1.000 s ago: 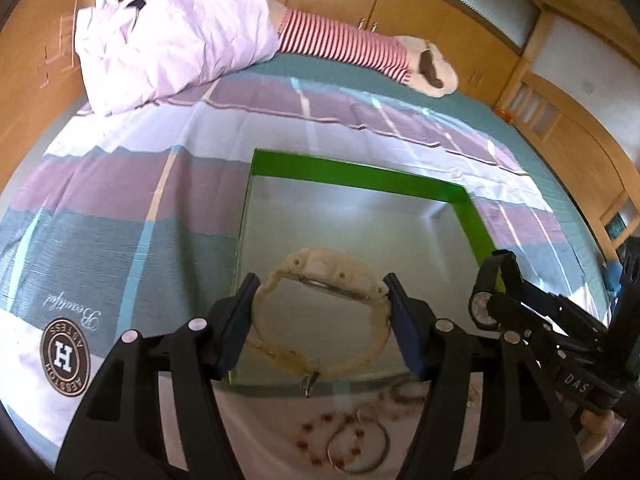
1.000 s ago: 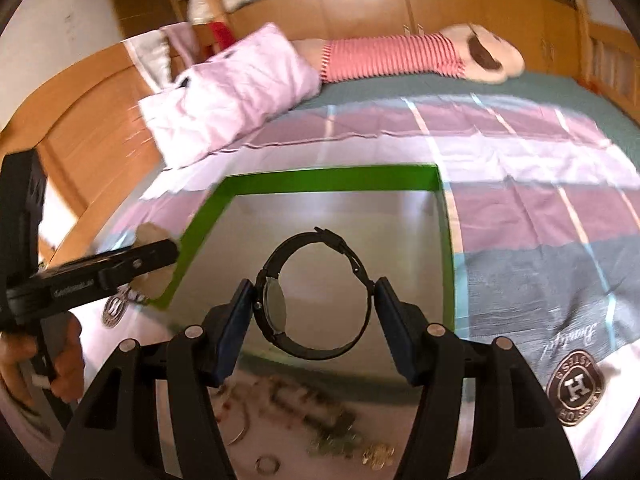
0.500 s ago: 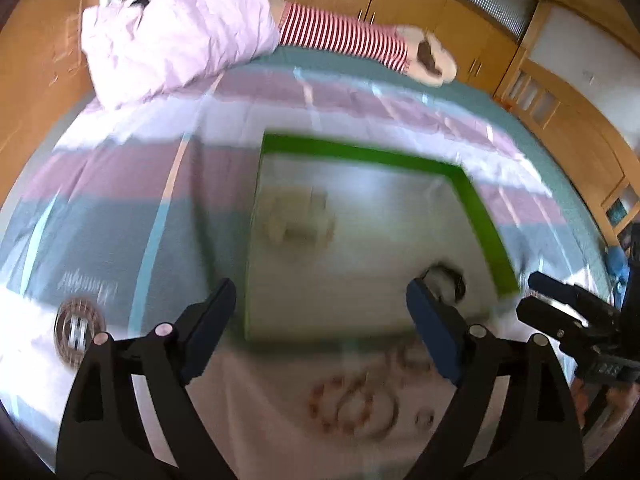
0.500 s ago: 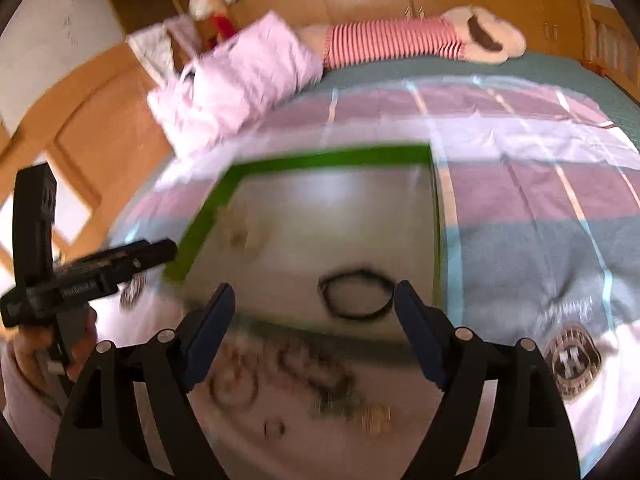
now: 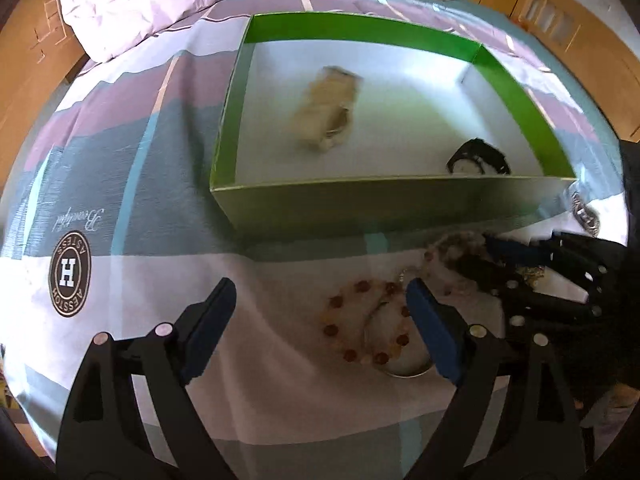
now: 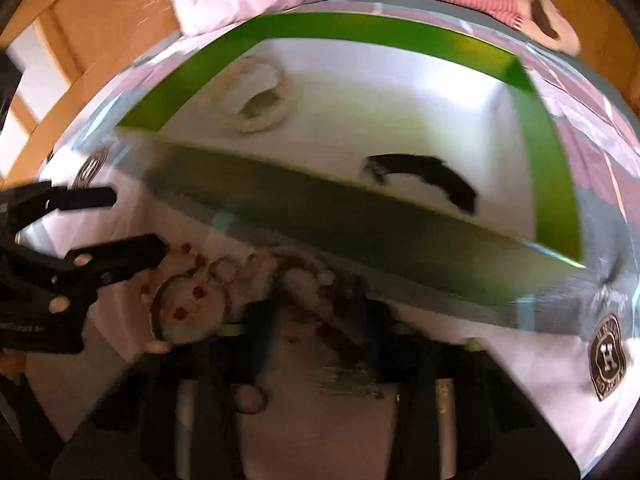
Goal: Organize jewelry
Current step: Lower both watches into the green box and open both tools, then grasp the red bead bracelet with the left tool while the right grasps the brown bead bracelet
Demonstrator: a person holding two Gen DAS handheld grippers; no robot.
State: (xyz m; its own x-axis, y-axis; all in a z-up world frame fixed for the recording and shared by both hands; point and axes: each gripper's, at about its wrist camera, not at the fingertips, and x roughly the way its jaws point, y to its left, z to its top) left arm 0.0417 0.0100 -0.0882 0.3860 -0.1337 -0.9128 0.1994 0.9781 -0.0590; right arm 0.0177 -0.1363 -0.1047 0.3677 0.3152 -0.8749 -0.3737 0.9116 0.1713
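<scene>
Inside the green box point(image 5: 392, 200) on the striped bedspread point(image 5: 120, 160) lie two watches — a cream one point(image 5: 326, 114) toward the left, a black one point(image 5: 478, 162) by the right wall. The left gripper point(image 5: 320, 312) hangs wide and empty over the beaded bracelet point(image 5: 366, 326) and metal bangle point(image 5: 404, 364). The right gripper point(image 6: 316, 320) is low over a jewelry tangle point(image 6: 296, 280) — blur hides its jaws' spacing.
</scene>
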